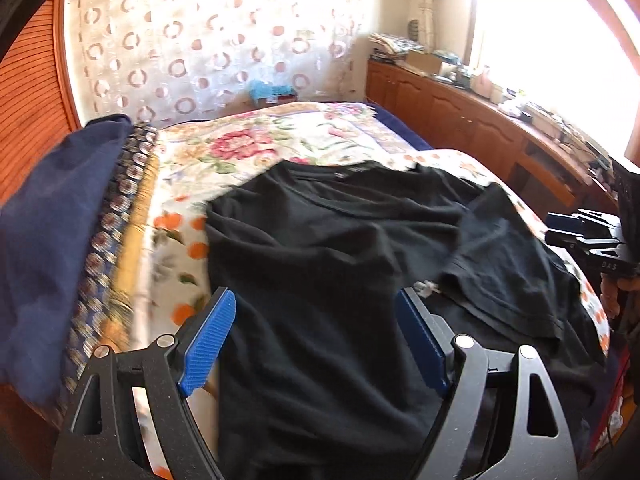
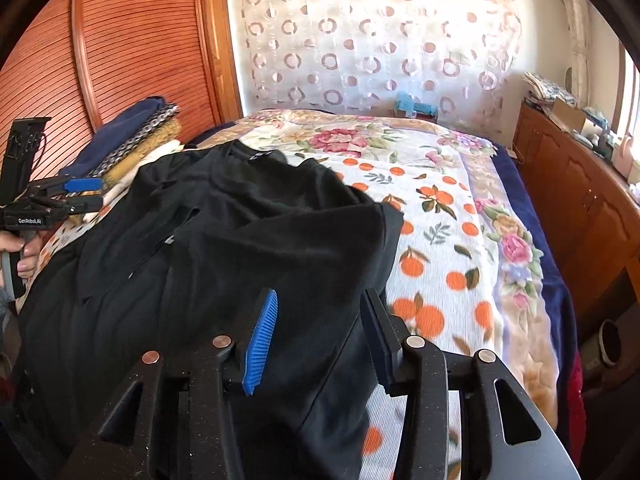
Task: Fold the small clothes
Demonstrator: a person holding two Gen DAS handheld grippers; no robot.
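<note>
Black garment (image 1: 328,248) lies spread and rumpled on the bed (image 2: 448,240), over the orange-print blanket, covering the near portion of the bed from about its middle toward the left edge. One side is doubled over onto the body, its hemmed edge (image 1: 512,308) lying across the cloth. Collar end points toward the far edge of the bed, by the curtain (image 2: 360,40).

Left gripper (image 1: 316,344): released, jaws spread wide, blue pads standing apart above the garment. No cloth is caught between them. In the right wrist view it sits at the left edge of the bed, held by a hand (image 2: 20,254) on its grip.

Right gripper (image 2: 320,340): released, jaws partly apart. The garment's folded edge lies beneath and between the pads; neither pad presses on the cloth. In the left wrist view it appears at the right edge of the bed, seen from the side.

A stack of folded fabrics (image 2: 132,140), dark blue on top with patterned and yellow layers under it, rests along the left edge of the bed, just beside the garment. A wooden cabinet (image 2: 580,208) with cluttered top stands beyond the right edge, under a bright window.
</note>
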